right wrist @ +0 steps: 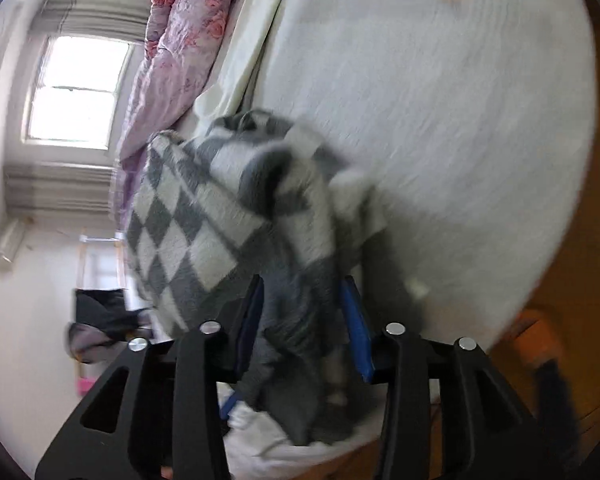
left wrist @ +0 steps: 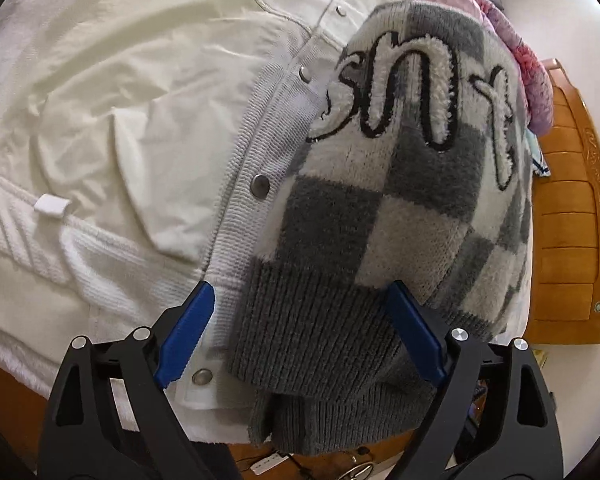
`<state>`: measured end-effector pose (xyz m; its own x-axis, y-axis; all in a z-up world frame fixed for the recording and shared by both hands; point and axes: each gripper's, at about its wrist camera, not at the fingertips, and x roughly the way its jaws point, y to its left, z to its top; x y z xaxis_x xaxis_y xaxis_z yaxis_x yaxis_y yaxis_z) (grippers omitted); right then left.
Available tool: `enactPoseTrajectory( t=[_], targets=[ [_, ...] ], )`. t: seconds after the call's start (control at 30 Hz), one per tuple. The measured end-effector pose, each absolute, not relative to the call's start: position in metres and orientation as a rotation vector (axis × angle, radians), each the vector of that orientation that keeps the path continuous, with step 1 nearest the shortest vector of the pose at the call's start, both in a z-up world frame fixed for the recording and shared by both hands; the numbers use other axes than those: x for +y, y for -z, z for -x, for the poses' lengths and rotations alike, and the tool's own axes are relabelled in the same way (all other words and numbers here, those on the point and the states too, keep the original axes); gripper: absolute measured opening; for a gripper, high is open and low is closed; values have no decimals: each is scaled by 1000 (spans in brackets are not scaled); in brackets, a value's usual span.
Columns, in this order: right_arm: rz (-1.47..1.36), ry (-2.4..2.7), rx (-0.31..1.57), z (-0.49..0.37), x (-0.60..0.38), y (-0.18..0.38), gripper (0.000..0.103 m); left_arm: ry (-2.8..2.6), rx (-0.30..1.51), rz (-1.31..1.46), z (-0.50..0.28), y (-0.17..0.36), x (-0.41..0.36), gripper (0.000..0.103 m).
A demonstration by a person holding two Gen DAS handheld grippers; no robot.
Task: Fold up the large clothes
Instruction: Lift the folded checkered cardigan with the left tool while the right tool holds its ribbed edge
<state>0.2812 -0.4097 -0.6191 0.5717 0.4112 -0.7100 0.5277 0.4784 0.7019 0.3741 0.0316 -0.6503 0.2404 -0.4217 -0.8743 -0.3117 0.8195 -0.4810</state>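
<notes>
The checkered sweater lies on the bed, partly over the white jacket. The left gripper is wide; the right gripper is half open around its hem. The fold could slip apart if a pad drags the knit.

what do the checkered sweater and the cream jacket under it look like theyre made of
Checkered sweater: fuzzy knit, probably wool or acrylic, with a brushed nap and ribbed grey hem. Cream jacket: smooth matte woven cloth, maybe cotton or nylon, with ribbed knit trim and shiny metal snaps.
</notes>
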Motion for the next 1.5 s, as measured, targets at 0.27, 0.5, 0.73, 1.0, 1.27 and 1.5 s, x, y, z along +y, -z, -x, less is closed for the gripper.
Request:
enactPoseTrajectory(
  t=[0.27, 0.5, 0.73, 1.0, 1.27, 1.5],
  targets=[
    [-1231, -28, 1042, -302, -437, 657, 71, 134, 1278, 643, -377, 633, 30, 88],
    [-918, 18, 1038, -342, -426, 598, 77, 90, 1129, 686, -398, 606, 55, 88],
    [-711, -4, 1128, -387, -412, 597, 84, 92, 1254, 470, -459, 622, -3, 88],
    [-956, -95, 1212, -380, -435, 654, 89, 98, 1328, 345, -478, 631, -30, 87],
    [-1093, -244, 1251, -386, -447, 693, 95, 110, 1336, 317, -483, 633, -36, 87],
    [-1084, -289, 1331, -388, -439, 694, 96, 140, 1305, 418, -464, 626, -15, 87]
  ],
)
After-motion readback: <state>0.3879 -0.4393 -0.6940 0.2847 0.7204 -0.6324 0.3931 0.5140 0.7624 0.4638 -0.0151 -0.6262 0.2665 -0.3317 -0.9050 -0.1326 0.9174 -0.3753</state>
